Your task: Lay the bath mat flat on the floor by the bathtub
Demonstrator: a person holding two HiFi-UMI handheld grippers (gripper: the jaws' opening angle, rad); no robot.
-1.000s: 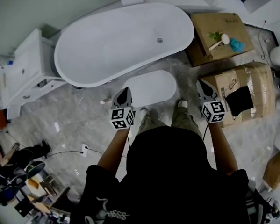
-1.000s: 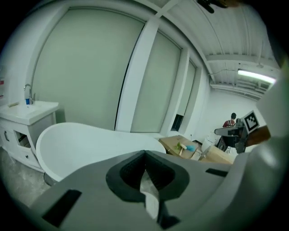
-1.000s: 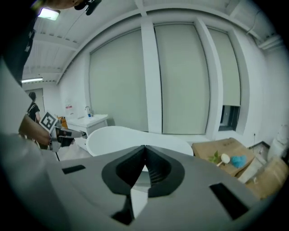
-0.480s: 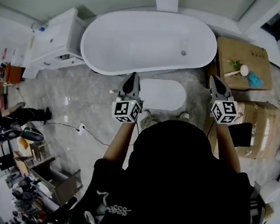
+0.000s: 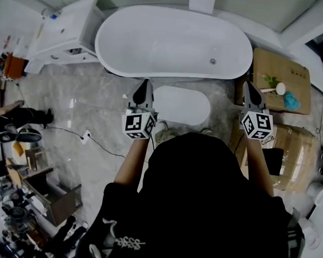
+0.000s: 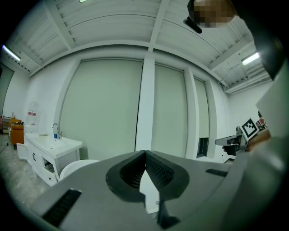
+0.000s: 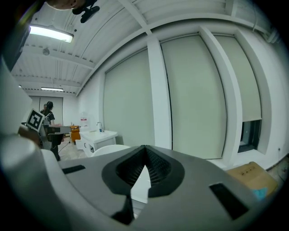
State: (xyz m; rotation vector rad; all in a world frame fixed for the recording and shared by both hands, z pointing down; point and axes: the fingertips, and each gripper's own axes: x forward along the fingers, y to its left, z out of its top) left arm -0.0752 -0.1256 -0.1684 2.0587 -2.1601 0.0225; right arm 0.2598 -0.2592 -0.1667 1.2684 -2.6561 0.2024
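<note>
A white oval bath mat (image 5: 181,104) lies flat on the grey marble floor, just in front of the white bathtub (image 5: 174,41). My left gripper (image 5: 143,88) hovers at the mat's left end, shut with nothing in it. My right gripper (image 5: 251,92) is held to the right of the mat, also shut and holding nothing. In the left gripper view the left gripper (image 6: 145,153) points level at the far wall with its jaws together. The right gripper (image 7: 144,147) in its own view shows the same, with the tub's rim (image 7: 108,150) low behind it.
A white vanity cabinet (image 5: 64,35) stands left of the tub. Cardboard boxes (image 5: 280,78) sit at the right, one with a brush and a teal item on top. A cable (image 5: 96,141) runs across the floor at left. Another person (image 5: 19,115) and clutter are at the far left.
The head view swung so the tub sits square across the top. Both grippers rose from pointing down at the floor to pointing level, still shut. The mat stays flat by the tub.
</note>
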